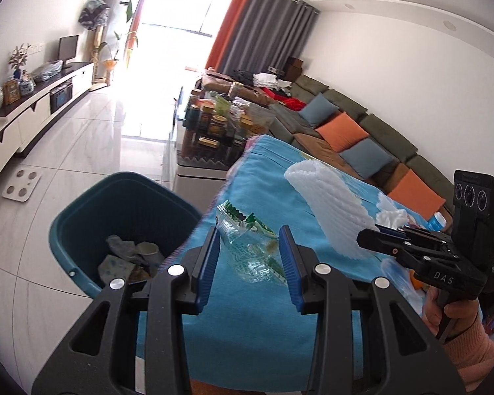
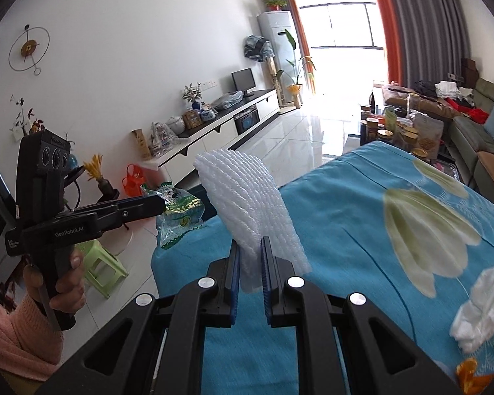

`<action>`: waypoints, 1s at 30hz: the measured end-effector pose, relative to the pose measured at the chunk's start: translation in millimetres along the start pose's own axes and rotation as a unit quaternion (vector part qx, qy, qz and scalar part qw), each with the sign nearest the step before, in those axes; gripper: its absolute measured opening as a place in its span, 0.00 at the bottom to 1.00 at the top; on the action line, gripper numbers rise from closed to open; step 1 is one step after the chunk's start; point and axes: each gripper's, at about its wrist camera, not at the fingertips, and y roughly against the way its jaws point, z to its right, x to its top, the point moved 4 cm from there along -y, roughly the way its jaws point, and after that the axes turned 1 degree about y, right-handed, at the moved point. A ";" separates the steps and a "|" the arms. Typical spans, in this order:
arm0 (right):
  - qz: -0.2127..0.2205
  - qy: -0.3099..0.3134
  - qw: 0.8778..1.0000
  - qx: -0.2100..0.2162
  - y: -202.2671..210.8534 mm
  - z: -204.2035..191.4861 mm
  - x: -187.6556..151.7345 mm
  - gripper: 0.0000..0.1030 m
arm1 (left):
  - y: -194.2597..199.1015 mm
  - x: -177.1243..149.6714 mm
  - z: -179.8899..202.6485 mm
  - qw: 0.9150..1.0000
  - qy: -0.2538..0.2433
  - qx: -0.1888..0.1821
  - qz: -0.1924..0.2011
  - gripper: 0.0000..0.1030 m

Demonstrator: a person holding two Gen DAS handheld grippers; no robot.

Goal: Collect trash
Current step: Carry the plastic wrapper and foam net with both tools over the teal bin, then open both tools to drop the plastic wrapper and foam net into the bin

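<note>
The left gripper has its jaws spread apart with a crumpled clear plastic bag printed in green between them; in the right wrist view the bag hangs from the tip of the left gripper, so it looks caught there, though how firmly the pads press it cannot be told. The bag sits out past the near corner of the blue flowered cloth covering the surface. Below and to the left of these jaws stands a teal trash bin on the tiled floor, with crumpled grey scraps and a paper cup inside. The right gripper has its jaws closed on a white foam net sleeve, pinching its lower end so the sleeve rises up and away from the jaws, lifted above the cloth. To the right of the right jaws, on the cloth, lies a wad of white tissue, and nearer the lower edge an orange peel. Ahead of both jaws, past the surface's far end, jars crowd a glass coffee table.
</note>
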 end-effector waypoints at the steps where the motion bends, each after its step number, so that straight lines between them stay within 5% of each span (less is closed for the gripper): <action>1: -0.003 0.003 1.000 0.004 -5.6 -3.4 3.2 0.11 | 1.7 1.5 -4.0 1.000 0.002 0.005 0.002 0.36; 13: -0.032 0.040 0.998 0.030 -64.0 -34.1 31.6 0.11 | 2.0 17.6 -66.1 0.997 0.040 0.063 0.011 0.36; 30: -0.077 0.038 0.994 0.063 -147.0 -59.0 59.0 0.11 | -31.5 12.3 -110.9 0.992 0.072 0.099 -0.023 0.37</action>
